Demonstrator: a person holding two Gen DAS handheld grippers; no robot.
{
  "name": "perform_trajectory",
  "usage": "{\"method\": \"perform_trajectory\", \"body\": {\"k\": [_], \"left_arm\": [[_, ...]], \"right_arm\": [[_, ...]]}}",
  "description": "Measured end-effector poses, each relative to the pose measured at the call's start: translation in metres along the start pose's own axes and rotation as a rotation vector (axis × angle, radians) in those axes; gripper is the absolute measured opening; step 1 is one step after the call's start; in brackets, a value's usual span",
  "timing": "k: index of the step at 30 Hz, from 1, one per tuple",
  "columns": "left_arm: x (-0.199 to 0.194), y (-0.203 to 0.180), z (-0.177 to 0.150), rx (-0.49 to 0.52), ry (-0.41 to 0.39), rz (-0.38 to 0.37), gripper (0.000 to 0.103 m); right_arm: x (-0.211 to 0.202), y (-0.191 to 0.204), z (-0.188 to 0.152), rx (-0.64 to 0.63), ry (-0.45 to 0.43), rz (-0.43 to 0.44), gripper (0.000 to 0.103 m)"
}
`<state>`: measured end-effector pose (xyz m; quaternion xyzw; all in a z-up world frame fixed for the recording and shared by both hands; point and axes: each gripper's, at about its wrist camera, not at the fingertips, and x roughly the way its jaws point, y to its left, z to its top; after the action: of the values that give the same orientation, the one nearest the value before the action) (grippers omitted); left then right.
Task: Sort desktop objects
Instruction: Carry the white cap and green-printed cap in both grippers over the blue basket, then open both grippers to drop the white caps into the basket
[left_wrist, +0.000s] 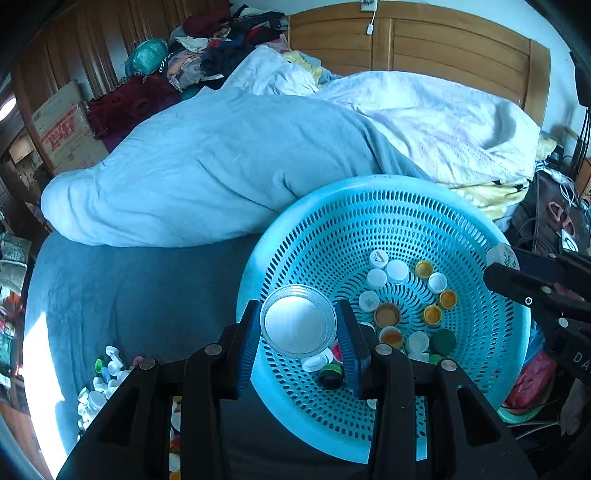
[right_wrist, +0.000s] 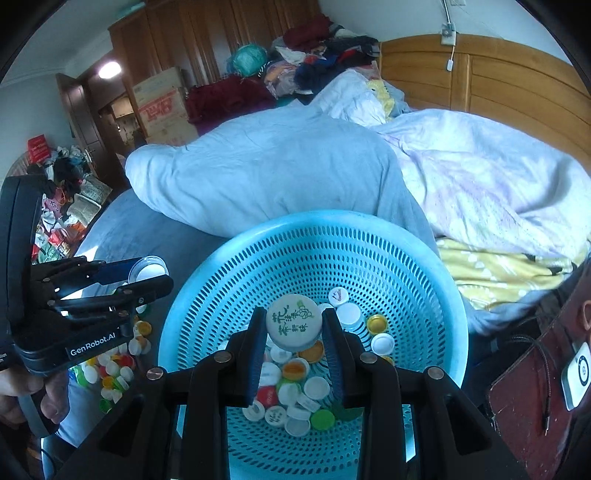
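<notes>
The left gripper (left_wrist: 299, 326) is clamped on a clear-rimmed white lid (left_wrist: 298, 320), held above the near-left rim of the blue basket (left_wrist: 369, 188). The right gripper (right_wrist: 294, 328) is clamped on a white printed cap (right_wrist: 294, 322) over the caps in the basket (right_wrist: 295, 384). Recommended: position each lid over the basket floor, lower it, then part the jaws. Loose caps (right_wrist: 110, 369) remain on the bed.

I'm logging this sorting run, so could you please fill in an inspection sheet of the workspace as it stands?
Surface: blue bedsheet.
Job's things: blue basket holding many caps; loose caps on the sheet beside it.
Clutter: rumpled duvet, clothes pile.
Grippers: left gripper shut on clear-rimmed lid; right gripper shut on printed white lid.
Cables: black cable at right.
Surroundings: wooden headboard, cardboard boxes.
</notes>
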<state>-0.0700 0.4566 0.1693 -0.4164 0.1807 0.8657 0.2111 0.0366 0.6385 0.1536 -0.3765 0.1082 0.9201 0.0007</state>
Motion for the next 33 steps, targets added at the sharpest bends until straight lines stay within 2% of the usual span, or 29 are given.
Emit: {"method": "perform_trajectory", "body": {"k": [19, 21, 22, 23, 29, 33], "left_arm": [[0.001, -0.010, 0.006, 0.001, -0.014, 0.021, 0.035], [0.001, -0.008, 0.005, -0.003, -0.014, 0.034, 0.037], [0.001, -0.009, 0.005, -0.001, -0.015, 0.042, 0.039], [0.000, -0.009, 0.005, 0.003, -0.019, 0.048, 0.041], [-0.001, -0.008, 0.006, 0.002, -0.030, 0.051, 0.042], [-0.001, -0.008, 0.005, 0.004, -0.035, 0.062, 0.064]], "right_arm": [[0.001, 0.004, -0.004, -0.007, 0.000, 0.006, 0.034], [0.001, 0.007, -0.005, -0.014, -0.003, -0.003, 0.051], [0.001, 0.007, -0.005, -0.014, -0.009, -0.005, 0.066], [0.000, 0.008, -0.005, -0.015, -0.015, -0.006, 0.070], [-0.001, 0.012, -0.004, -0.022, -0.019, -0.008, 0.070], [-0.003, 0.013, -0.004, -0.018, -0.025, -0.013, 0.070]]}}
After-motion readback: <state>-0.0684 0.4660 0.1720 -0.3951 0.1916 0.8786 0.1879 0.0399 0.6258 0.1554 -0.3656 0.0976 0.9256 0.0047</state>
